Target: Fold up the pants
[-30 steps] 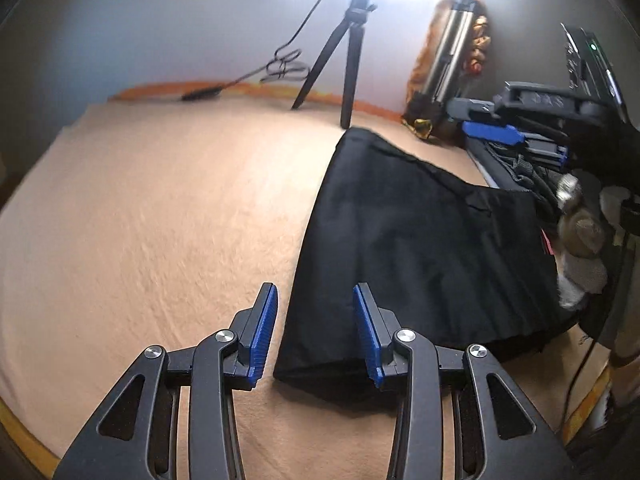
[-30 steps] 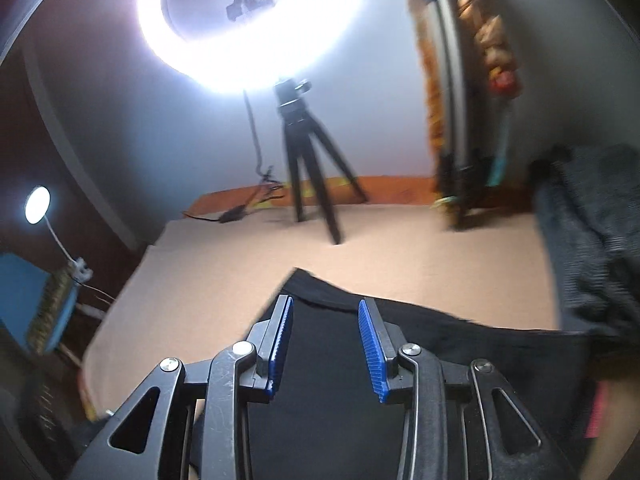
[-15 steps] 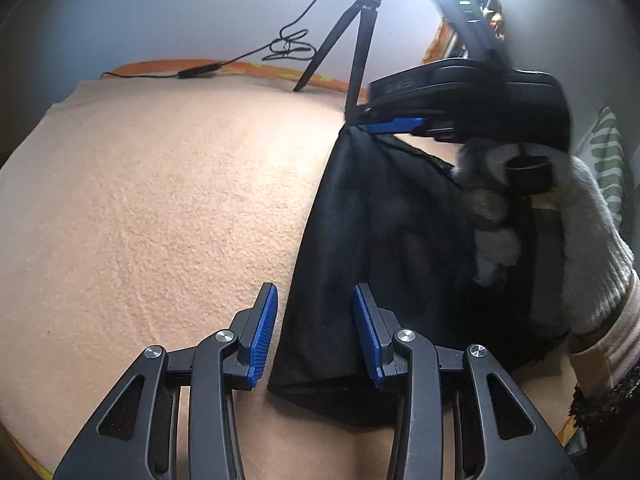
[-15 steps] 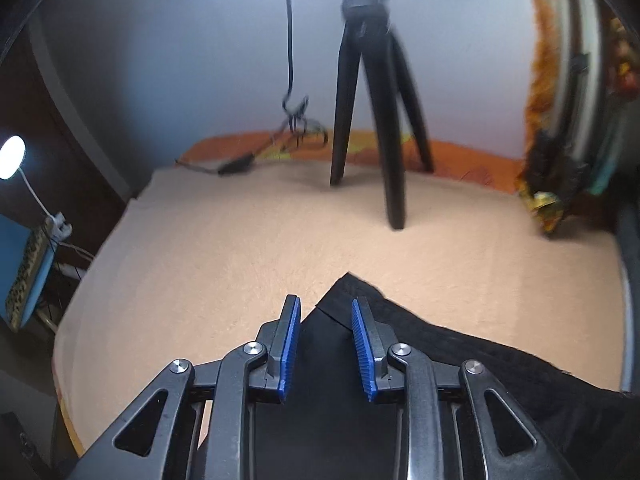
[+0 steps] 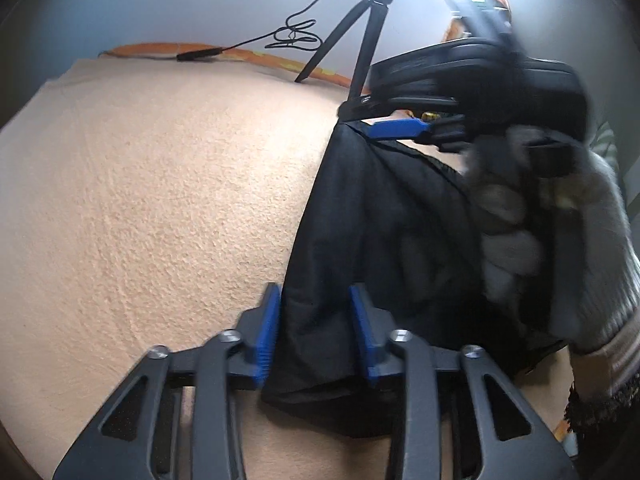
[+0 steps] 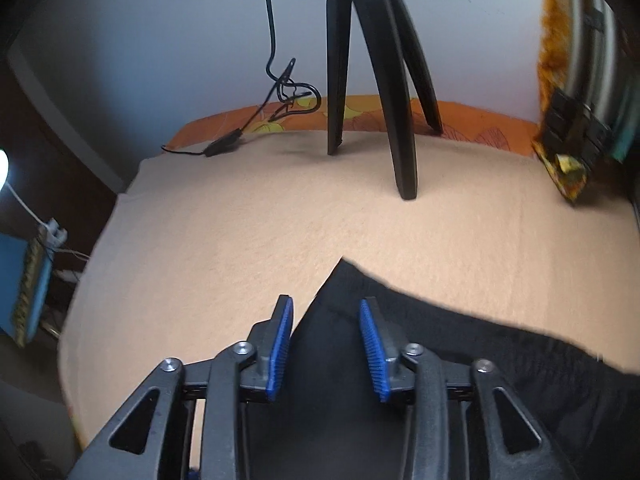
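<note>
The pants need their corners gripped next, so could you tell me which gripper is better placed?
Roughly equal: the left gripper straddles the near corner of the pants, the right gripper the far corner. Both are open.

Your left gripper point(image 5: 316, 332) points forward and down, its blue pads spread apart. Your right gripper point(image 6: 326, 344) does likewise, jaws parted, gloved hand point(image 5: 516, 216) gripping its handle.

Both cameras sit low and close over the peach blanket point(image 5: 160, 200), facing the far wall; each looks out between its own fingers — shared: the black pants point(image 5: 380, 220), the tripod point(image 6: 384, 80).
</note>
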`<state>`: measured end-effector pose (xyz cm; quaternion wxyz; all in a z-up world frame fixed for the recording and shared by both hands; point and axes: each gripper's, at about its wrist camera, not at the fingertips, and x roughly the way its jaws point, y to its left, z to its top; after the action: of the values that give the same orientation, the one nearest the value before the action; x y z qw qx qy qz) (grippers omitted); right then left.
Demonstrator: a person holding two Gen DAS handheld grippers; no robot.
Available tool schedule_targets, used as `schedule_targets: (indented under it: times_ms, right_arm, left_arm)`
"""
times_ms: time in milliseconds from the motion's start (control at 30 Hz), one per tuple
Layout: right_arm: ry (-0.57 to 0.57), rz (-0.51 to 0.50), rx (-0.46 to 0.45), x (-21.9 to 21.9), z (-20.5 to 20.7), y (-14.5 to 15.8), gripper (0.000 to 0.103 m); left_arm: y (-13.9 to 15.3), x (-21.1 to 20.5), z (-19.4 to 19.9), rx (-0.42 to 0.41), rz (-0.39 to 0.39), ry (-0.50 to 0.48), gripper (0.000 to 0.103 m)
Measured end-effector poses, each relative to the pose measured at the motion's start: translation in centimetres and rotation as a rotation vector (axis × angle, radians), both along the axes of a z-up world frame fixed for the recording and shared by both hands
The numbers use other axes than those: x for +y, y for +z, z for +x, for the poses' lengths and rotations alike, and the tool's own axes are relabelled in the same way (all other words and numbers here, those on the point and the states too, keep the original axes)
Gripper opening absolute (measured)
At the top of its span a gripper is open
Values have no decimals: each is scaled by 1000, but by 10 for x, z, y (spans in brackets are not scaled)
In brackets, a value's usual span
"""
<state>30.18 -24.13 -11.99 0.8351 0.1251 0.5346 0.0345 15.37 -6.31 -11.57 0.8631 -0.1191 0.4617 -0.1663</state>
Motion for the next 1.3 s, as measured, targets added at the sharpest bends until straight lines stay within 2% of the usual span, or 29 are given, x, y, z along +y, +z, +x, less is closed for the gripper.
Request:
schedule_targets:
  times_ms: [100, 233, 400, 567, 700, 767, 900, 1067, 1167, 1200, 1233, 1300]
  right_arm:
    - [5, 7, 28, 8, -14, 11, 42]
    - [28, 0, 71, 19, -28, 9, 47]
    - [19, 2, 121, 24, -36, -3, 47]
    - [19, 0, 108, 34, -33, -1, 52]
    - [55, -49, 119, 54, -26, -7, 59]
    - [67, -78, 130, 57, -24, -12, 59]
    - [62, -104, 129, 52, -26, -18, 42]
    - [62, -94, 113, 43, -32, -16, 29]
    - [44, -57, 110, 37, -31, -15, 20]
    - [38, -39, 109, 36, -30, -14, 17]
    - [33, -28, 107, 34, -30, -13, 14]
    - [24, -5, 103, 33, -30, -12, 11]
  left_arm:
    - [-1, 6, -2, 10, -43, 14, 23]
    - [4, 10, -7, 5, -77, 18, 17]
    - [12, 11, -14, -15, -100, 2, 15]
    - [23, 4, -25, -48, -97, -31, 15]
    - [25, 3, -29, -53, -109, -41, 15]
    - [24, 4, -29, -53, -114, -41, 15]
    - [24, 3, -26, -51, -116, -37, 15]
    - [23, -3, -23, -57, -68, -20, 15]
    - [19, -3, -18, -50, -30, 3, 29]
    - [16, -3, -17, -43, -5, 18, 45]
    - [14, -3, -16, -33, 6, 34, 52]
    - [7, -1, -13, -8, -18, 42, 52]
